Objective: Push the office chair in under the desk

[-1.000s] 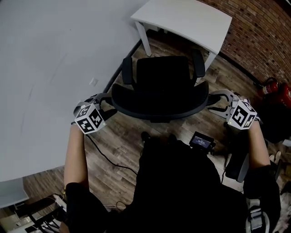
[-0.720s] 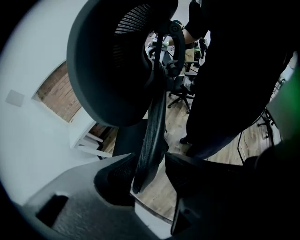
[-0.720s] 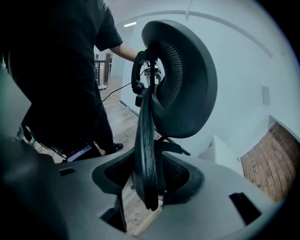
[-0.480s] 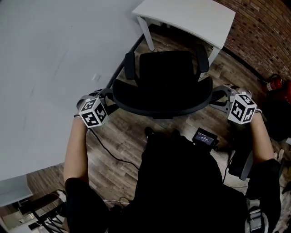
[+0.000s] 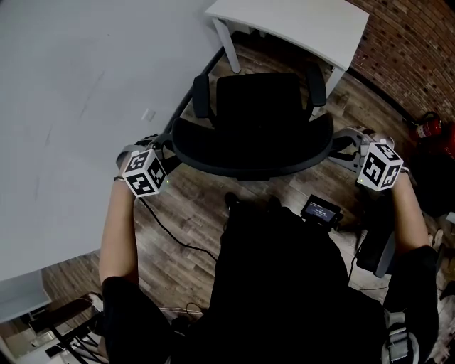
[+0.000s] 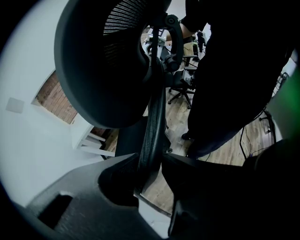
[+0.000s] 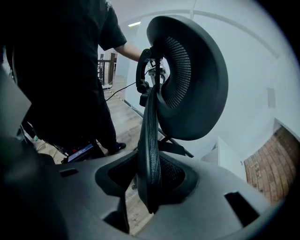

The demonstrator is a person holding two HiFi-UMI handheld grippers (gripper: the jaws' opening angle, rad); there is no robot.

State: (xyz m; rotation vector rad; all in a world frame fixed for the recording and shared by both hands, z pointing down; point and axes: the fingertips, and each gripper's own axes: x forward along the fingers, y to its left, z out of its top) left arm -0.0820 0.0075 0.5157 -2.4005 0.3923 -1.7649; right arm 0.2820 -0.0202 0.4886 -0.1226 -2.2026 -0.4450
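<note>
Right, nearest to me is the person point(image 5: 284, 284), dark-clothed, standing on the wooden floor point(image 5: 185, 213) with both bare forearms stretched forward. A black cable point(image 5: 163, 238) trails across the boards by the left arm, and a small device point(image 5: 321, 211) with a lit screen lies on the floor just in front of the person.

Each hand carries a claw topped by a marker cube point(image 5: 144, 173). The left claw point(image 5: 169, 153) point(image 6: 150, 159) is at the left end of the backrest point(image 5: 249, 167) of the office chair point(image 5: 256, 121). Its jaws have just been closing, and the thin dark rim of the backrest stands between them, pinched on both sides. The right claw point(image 5: 340, 149) point(image 7: 149, 173) does the same at the right end. Its jaws have also just been closing, the rim runs upright through the narrow gap, and they hold it.

Beyond the curved backrest comes the black seat point(image 5: 256, 99), with the two armrests point(image 5: 201, 96) on either side. The chair faces the white desk point(image 5: 298, 21) and stands just short of its near edge, the seat out on the floor and not under the top.

The white wall point(image 5: 71, 106) runs along the left. A brick wall point(image 5: 412, 57) closes the far right, with a red fire extinguisher point(image 5: 430, 128) at its foot.
</note>
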